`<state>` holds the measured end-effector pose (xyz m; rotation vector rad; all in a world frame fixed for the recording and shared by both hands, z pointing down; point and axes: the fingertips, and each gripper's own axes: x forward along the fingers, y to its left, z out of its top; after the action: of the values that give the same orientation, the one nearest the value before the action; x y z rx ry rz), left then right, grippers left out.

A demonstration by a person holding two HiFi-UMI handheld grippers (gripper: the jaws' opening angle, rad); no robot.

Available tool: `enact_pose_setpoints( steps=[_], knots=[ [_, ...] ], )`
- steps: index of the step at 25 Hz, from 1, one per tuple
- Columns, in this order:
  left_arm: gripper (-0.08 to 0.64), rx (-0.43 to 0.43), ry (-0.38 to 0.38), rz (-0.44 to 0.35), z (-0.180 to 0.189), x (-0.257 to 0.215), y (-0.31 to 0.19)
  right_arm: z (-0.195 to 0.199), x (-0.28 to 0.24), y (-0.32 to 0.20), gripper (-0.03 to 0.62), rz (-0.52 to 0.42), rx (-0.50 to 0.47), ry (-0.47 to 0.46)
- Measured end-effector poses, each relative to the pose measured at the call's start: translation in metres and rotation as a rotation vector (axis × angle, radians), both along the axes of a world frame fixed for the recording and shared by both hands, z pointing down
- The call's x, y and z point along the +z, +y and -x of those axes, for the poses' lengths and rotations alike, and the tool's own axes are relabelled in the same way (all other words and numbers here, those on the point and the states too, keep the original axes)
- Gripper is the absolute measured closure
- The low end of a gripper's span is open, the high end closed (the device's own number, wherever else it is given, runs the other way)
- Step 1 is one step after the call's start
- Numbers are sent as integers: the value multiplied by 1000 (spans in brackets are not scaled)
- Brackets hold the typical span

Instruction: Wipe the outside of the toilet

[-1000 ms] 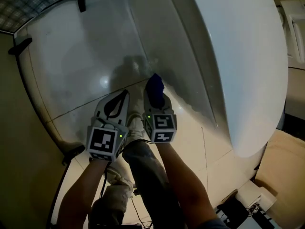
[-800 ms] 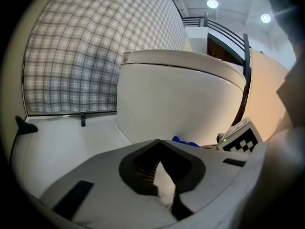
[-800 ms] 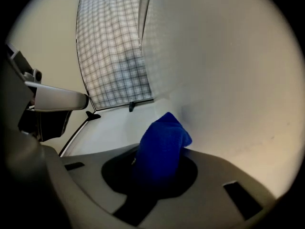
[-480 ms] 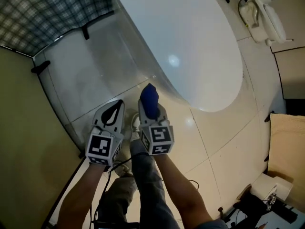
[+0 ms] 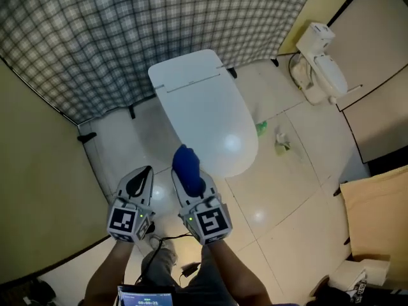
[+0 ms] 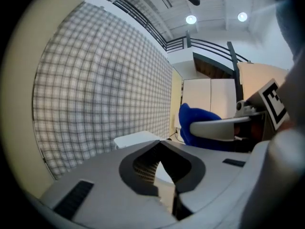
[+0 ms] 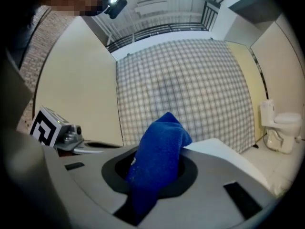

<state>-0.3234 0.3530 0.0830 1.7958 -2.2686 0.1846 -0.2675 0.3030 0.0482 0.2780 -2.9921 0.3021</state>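
Toilet (image 5: 204, 116), white with its lid down, stands on the pale tiled floor (image 5: 287, 190) with its back to the checked curtain (image 5: 127, 37); its rounded front end points toward you. Just short of that front end, your right gripper (image 5: 191, 180) is clamped on a blue cloth (image 5: 187, 166), which bunches up and pokes out past the jaw tips. In the right gripper view the cloth (image 7: 159, 156) fills the gap between the jaws. Your left gripper (image 5: 141, 178) hangs just beside the right one, over the floor left of the bowl. Its jaws are closed tip to tip with nothing between them (image 6: 159, 142). Both your forearms come up from the bottom edge, near parallel, with the grippers pointing forward and level with each other. A second white toilet (image 5: 322, 69) sits well apart at the far right.
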Motion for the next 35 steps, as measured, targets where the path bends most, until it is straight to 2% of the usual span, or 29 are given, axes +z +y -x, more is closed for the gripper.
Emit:
enact_pose_setpoints(
  steps=[2, 5, 7, 11, 14, 19, 23, 27, 35],
  knots=[
    [549, -32, -28, -21, -22, -46, -5, -25, -50, -10, 528, -26, -34, -43],
    [549, -90, -61, -50, -60, -100, -27, -76, -98, -33, 528, -48, -109, -75],
    [549, -148, -65, -70, -87, -126, -49, -108, -114, -53, 528, -54, -183, -93],
    [549, -287, -155, -138, -137, -164, -83, -170, -135, -95, 529, -72, -311, -145],
    [548, -366, -143, -185, -195, -214, -97, -224, -172, -118, 529, -107, -344, -171],
    [548, -371, -115, -231, -271, -305, -106, -288, -275, -128, 529, -98, -358, -155],
    [548, -420, -153, -226, -290, -312, -99, -301, -274, -124, 531, -91, -444, -166],
    [548, -401, -183, -260, -292, -305, -92, -302, -260, -113, 531, -127, -444, -181],
    [548, -384, -202, -264, -288, -332, -81, -288, -274, -100, 531, -136, -442, -171]
  ],
)
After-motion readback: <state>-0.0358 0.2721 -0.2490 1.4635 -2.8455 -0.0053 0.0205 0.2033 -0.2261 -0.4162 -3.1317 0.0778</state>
